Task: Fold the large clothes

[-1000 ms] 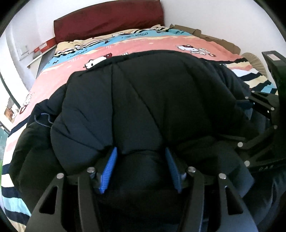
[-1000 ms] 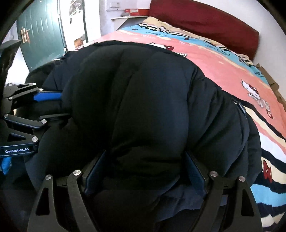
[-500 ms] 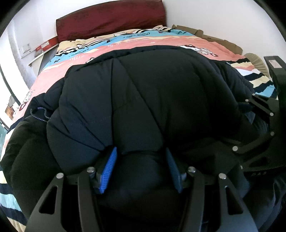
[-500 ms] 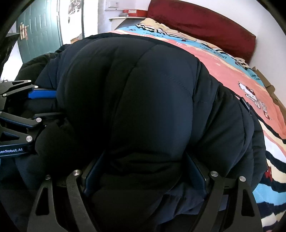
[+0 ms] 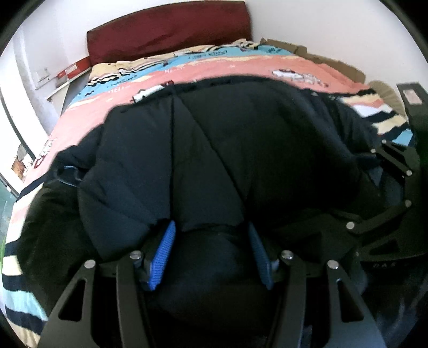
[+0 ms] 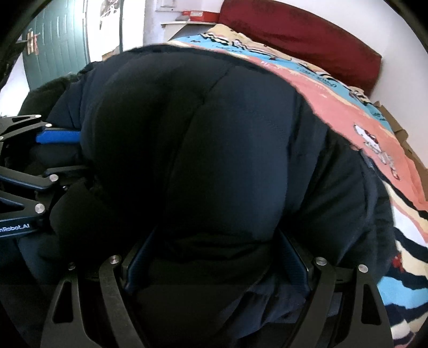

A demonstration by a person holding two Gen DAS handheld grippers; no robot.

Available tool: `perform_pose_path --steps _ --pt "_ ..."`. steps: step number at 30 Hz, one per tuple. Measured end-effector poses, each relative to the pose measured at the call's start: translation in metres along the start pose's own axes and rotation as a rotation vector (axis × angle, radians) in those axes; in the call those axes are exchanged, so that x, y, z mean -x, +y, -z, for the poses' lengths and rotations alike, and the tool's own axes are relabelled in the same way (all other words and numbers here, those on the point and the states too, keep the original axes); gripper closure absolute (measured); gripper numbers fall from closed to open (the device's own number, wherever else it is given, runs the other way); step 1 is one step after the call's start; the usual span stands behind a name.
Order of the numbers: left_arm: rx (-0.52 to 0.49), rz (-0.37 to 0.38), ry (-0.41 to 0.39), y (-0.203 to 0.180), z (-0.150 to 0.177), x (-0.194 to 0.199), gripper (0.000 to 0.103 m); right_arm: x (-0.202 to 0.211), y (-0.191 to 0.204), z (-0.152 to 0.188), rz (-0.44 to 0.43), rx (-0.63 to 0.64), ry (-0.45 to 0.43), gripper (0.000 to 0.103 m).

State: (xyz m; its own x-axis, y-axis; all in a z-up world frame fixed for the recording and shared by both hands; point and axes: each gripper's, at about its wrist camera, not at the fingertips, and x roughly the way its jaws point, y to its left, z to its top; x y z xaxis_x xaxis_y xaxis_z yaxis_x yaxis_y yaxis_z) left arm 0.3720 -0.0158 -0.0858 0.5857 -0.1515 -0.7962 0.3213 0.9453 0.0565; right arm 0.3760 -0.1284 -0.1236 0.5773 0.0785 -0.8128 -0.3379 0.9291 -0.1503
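Note:
A dark navy puffer jacket [image 5: 219, 150] lies bunched on the bed and fills most of both views. In the left wrist view my left gripper [image 5: 211, 241] is shut on a thick padded fold of it, which bulges between the blue pads [image 5: 164, 254]. My right gripper [image 6: 216, 254] is likewise shut, wider, on a bulky fold of the jacket [image 6: 214, 139]. The two grippers hold the near edge side by side: the right gripper [image 5: 388, 203] shows at the left view's right edge, the left gripper [image 6: 40, 166] at the right view's left edge. The jacket's far parts are hidden behind the raised fold.
The bed carries a pink, blue and striped cartoon blanket [image 5: 240, 67] with a dark red headboard [image 5: 168, 29] behind. Brown cardboard [image 5: 321, 59] lies along the wall side. A green door [image 6: 58, 45] and a small shelf [image 6: 187, 22] stand beyond the other side of the bed.
The held fold swells slightly higher in the right wrist view and covers more of the blanket. Both grips look the same as before.

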Motion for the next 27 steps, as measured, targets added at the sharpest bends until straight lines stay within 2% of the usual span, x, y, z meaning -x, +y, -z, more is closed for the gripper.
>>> perform_pose_path --steps 6,12,18,27 --pt "0.036 0.008 -0.024 0.003 0.002 0.036 0.049 0.039 0.003 0.001 0.068 -0.041 -0.011 0.014" --pt "0.059 0.007 -0.055 0.002 0.002 0.065 0.049 0.071 0.010 0.010 0.093 -0.046 -0.019 0.012" --pt "0.063 0.012 -0.081 -0.006 0.008 0.091 0.049 0.093 0.009 0.023 0.094 -0.070 -0.031 0.012" --pt "0.099 0.028 -0.072 -0.012 0.031 0.114 0.049 0.127 0.011 0.044 0.091 -0.100 -0.041 0.012"
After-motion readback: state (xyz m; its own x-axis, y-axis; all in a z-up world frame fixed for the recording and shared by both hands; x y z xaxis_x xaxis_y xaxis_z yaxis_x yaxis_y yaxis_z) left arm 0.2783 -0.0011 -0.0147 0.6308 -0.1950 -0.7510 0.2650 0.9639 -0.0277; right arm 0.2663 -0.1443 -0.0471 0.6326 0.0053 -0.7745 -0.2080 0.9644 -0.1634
